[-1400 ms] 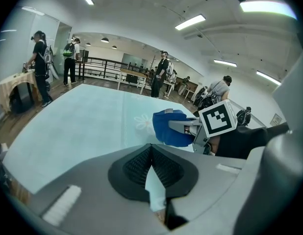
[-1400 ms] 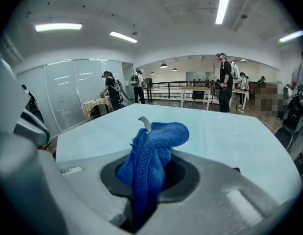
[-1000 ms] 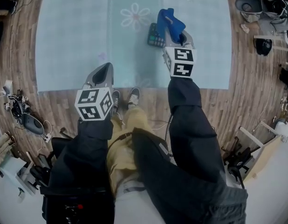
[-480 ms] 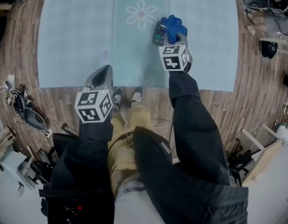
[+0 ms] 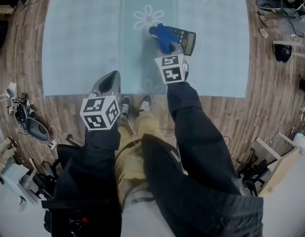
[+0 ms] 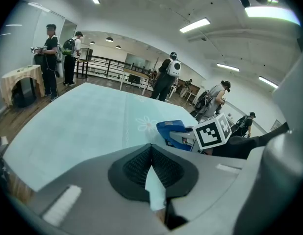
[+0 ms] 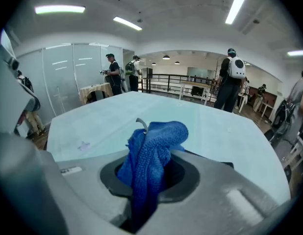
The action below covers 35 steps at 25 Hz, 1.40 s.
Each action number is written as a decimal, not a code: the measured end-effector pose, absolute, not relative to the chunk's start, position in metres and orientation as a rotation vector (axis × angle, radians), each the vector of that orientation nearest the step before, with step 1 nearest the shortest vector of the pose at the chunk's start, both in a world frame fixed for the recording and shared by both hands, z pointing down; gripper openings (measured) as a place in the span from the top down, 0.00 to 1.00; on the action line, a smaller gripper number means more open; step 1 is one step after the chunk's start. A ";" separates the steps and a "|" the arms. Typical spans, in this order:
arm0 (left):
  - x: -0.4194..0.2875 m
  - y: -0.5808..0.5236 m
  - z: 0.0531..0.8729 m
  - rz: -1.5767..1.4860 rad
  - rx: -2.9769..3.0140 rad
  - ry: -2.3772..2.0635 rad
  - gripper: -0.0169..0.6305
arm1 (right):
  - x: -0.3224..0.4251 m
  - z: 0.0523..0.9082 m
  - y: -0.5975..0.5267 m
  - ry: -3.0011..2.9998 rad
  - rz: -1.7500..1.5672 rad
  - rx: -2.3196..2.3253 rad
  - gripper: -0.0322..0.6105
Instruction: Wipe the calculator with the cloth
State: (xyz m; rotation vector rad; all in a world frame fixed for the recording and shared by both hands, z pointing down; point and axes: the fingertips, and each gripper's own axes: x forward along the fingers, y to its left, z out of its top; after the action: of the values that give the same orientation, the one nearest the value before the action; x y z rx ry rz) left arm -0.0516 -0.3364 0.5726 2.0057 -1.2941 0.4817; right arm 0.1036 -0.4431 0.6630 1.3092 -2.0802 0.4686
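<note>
Right tool (image 5: 171, 47) pinching blue cloth (image 5: 161, 35), cloth touching calculator (image 5: 185, 37) mid-mat (image 5: 78, 43), left tool (image 5: 110, 78) closed, empty, over the mat's near edge.

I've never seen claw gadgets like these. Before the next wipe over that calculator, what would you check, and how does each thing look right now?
1. Blue cloth gripped by the right claw: ok, the jaws are shut on it.
2. Cloth pressing on the calculator: cannot tell; the cloth sits at its near end, but contact is unclear.
3. Calculator lying flat on the light blue mat: ok.
4. Calculator braced against sliding: not ok, nothing holds it down.
5. Left claw out of the way: ok, it is shut, empty and well to the left.
</note>
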 end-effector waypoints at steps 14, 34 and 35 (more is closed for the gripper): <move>-0.022 -0.354 0.464 0.303 2.245 -1.223 0.97 | 0.112 0.464 -0.380 -2.285 0.567 1.812 0.85; 0.017 -0.336 0.277 0.012 2.701 -1.117 0.97 | 0.140 0.265 -0.265 -2.337 0.178 2.158 0.85; 0.018 -0.335 0.272 0.005 2.713 -1.115 0.97 | 0.139 0.260 -0.263 -2.339 0.155 2.163 0.85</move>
State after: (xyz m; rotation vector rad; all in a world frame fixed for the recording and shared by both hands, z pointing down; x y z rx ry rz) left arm 0.0181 -0.3353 0.2720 2.7126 -1.1149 0.0049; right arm 0.1394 -0.2630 0.2598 2.1626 -2.3394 0.1554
